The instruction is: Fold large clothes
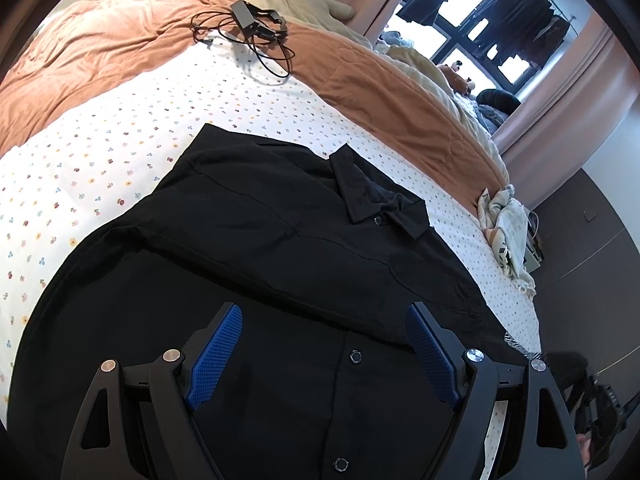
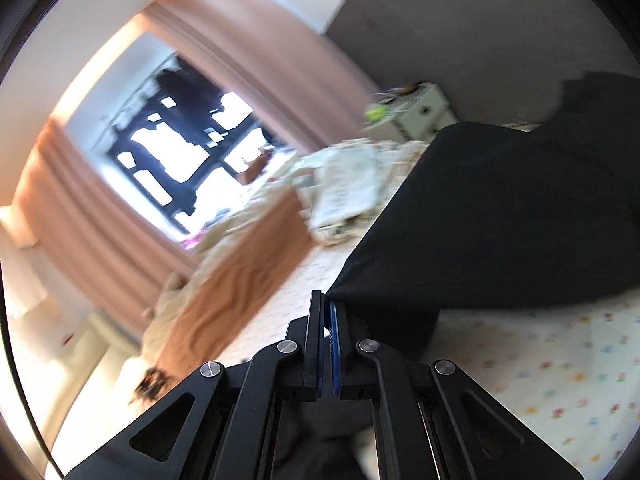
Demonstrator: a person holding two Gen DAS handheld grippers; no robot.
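A black button-up shirt [image 1: 280, 248] lies front-up on the flowered bed sheet [image 1: 120, 128], collar toward the far side, one side folded over the front. My left gripper [image 1: 324, 316] is open just above the shirt's button placket, its blue pads [image 1: 218, 352] apart and holding nothing. My right gripper [image 2: 326, 304] is shut on a corner of the black shirt [image 2: 500, 216] and holds that part lifted above the sheet [image 2: 540, 360]. The right wrist view is motion-blurred.
An orange quilt [image 1: 120, 48] covers the far part of the bed, with a black device and tangled cables [image 1: 248, 28] on it. Crumpled light cloth [image 1: 506, 224] lies at the bed's right edge. Pink curtains [image 1: 560, 92] and a window stand beyond. A small white cabinet [image 2: 416, 112] stands by the wall.
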